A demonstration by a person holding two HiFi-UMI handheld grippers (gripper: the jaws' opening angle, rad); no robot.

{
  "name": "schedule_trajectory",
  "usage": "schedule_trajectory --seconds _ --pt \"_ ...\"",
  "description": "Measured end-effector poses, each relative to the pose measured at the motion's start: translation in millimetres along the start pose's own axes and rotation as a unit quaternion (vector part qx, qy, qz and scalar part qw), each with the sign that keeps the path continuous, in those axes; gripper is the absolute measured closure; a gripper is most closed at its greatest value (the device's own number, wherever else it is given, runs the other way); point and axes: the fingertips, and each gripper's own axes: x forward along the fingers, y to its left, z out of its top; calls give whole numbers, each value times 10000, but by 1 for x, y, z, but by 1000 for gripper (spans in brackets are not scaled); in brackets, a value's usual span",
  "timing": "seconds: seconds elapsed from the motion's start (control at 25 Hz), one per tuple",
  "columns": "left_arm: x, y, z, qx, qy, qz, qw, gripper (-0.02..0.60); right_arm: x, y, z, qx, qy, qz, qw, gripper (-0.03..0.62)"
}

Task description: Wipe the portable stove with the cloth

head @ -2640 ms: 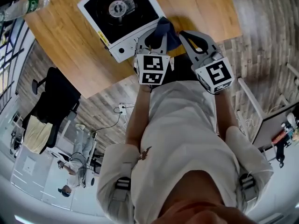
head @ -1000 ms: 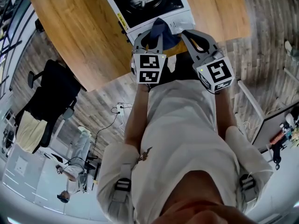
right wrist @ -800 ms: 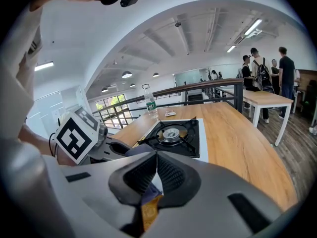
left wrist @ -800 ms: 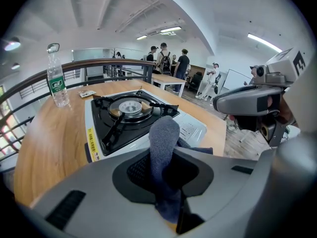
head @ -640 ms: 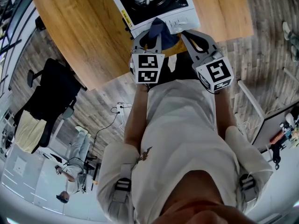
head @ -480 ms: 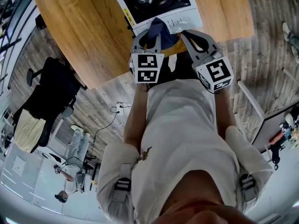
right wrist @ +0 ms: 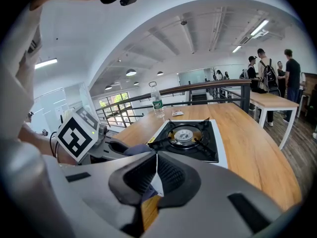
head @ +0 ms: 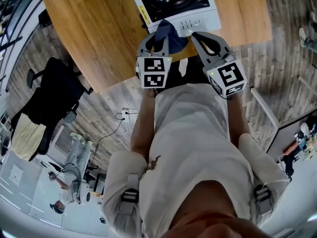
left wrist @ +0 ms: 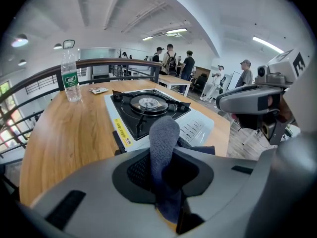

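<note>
Blue cloth (head: 170, 33) at stove (head: 198, 22) near edge

The left claw (head: 157, 37) and the right claw (head: 204, 38) are held side by side, close before the torso and pointed forward. The left claw's jaws are closed on a fold of the cloth (left wrist: 163, 143), which is pinched upright between them. The right claw's jaws are brought together, tips touching.
</note>
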Motion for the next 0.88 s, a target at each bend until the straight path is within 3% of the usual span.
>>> schedule_trajectory --seconds 0.88 --pt "-22 55 -17 -436 14 332 9985 495 20 35 23 -400 -4 84 9992 572"
